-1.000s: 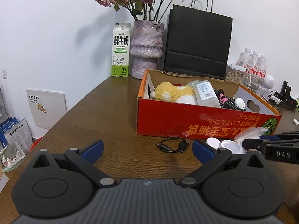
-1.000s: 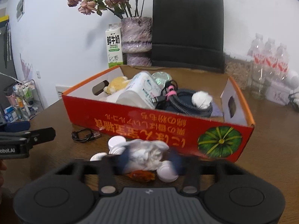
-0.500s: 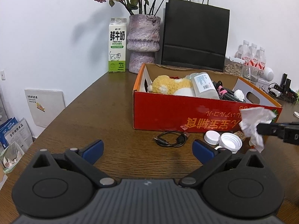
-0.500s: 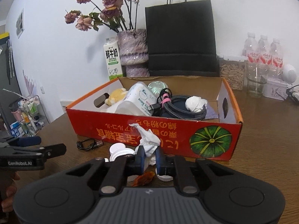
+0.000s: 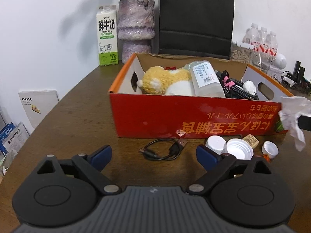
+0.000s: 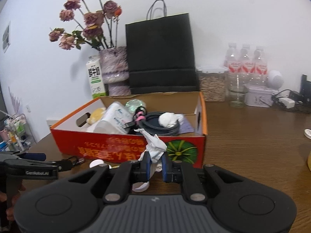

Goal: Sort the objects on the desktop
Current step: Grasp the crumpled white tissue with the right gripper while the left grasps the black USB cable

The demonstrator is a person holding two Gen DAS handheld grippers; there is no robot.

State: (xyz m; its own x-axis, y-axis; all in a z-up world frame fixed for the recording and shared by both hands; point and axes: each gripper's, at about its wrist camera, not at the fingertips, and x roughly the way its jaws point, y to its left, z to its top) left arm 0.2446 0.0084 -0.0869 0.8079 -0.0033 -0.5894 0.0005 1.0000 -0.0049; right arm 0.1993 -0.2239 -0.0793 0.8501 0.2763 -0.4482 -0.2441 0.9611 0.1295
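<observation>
My right gripper (image 6: pixel 155 164) is shut on a crumpled white tissue (image 6: pixel 154 145) and holds it raised just in front of the red cardboard box (image 6: pixel 124 149); the tissue also shows in the left wrist view (image 5: pixel 293 116). My left gripper (image 5: pixel 153 154) is open and empty, low over the table in front of the box (image 5: pixel 194 120). A black USB cable (image 5: pixel 163 149), white bottle caps (image 5: pixel 239 150) and a cork (image 5: pixel 250 140) lie on the table by the box front. The box holds a plush toy (image 5: pixel 163 80), a bottle (image 5: pixel 206 78), cables and a tissue ball (image 6: pixel 167 119).
A milk carton (image 5: pixel 107 36), a vase of dried roses (image 5: pixel 136 27) and a black paper bag (image 5: pixel 196 17) stand behind the box. Water bottles (image 6: pixel 245 62), a jar (image 6: pixel 212 84), a glass (image 6: pixel 237 96) and chargers sit at the back right.
My right gripper has closed on the tissue and lifted it from the table up to the level of the box rim. The left gripper has stayed open, shifting slightly.
</observation>
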